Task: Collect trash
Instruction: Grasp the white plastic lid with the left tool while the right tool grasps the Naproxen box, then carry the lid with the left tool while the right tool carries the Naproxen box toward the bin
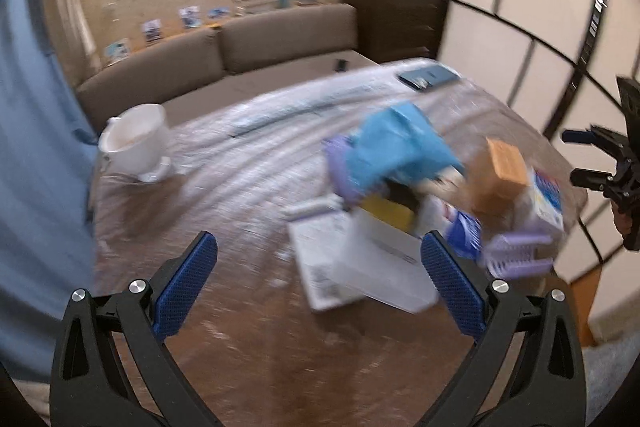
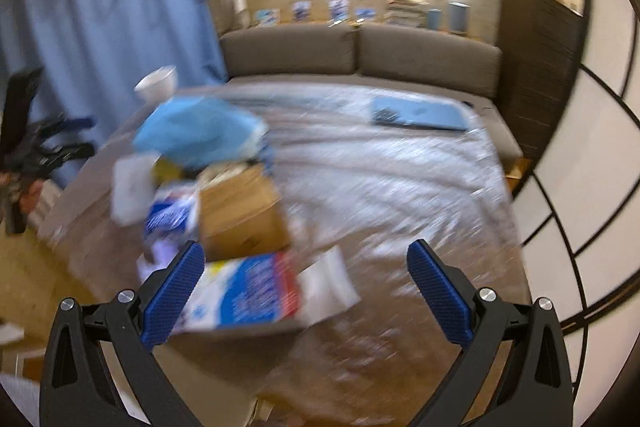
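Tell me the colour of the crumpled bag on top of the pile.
Light blue bag; left wrist view.

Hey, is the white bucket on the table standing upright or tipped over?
Upright. The white bucket stands on its base with its open mouth facing up, near the table edge. Whether it holds anything: cannot tell.

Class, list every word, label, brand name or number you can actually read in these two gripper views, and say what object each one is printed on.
None can be read; both views are motion-blurred.
Blue, white and red printed carton: lettering present, smeared beyond reading.
White flat box with grey print: marks blurred, illegible.
Blue-and-white crumpled packet: print unreadable.
Brown cardboard box: no legible marking.
Blue flat book at the far end of the table: cover print too small.
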A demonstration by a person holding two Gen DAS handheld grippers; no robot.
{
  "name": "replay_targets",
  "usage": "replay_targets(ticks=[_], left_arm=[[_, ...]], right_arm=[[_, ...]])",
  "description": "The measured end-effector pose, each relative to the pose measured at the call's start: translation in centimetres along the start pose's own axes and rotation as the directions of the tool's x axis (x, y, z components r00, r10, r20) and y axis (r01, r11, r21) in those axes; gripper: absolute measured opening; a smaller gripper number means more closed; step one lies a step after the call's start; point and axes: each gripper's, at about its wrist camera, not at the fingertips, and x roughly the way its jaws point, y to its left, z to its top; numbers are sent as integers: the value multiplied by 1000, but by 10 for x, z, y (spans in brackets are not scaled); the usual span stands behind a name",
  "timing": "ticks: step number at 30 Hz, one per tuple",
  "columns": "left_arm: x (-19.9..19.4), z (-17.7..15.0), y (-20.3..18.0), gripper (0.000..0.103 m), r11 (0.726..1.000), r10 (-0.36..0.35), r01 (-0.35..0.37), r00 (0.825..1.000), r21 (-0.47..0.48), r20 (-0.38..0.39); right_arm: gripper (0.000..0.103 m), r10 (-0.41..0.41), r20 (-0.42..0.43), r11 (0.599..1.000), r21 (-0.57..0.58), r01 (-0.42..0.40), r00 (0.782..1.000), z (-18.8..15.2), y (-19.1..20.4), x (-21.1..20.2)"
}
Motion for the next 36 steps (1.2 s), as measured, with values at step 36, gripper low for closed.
replay_targets(ticks=[36], left_arm=[[74, -7, -56, 84, 953, 27, 17, 990, 301, -139]], right_arm=[[78, 0, -98, 999, -46, -4, 995, -22, 23, 61]])
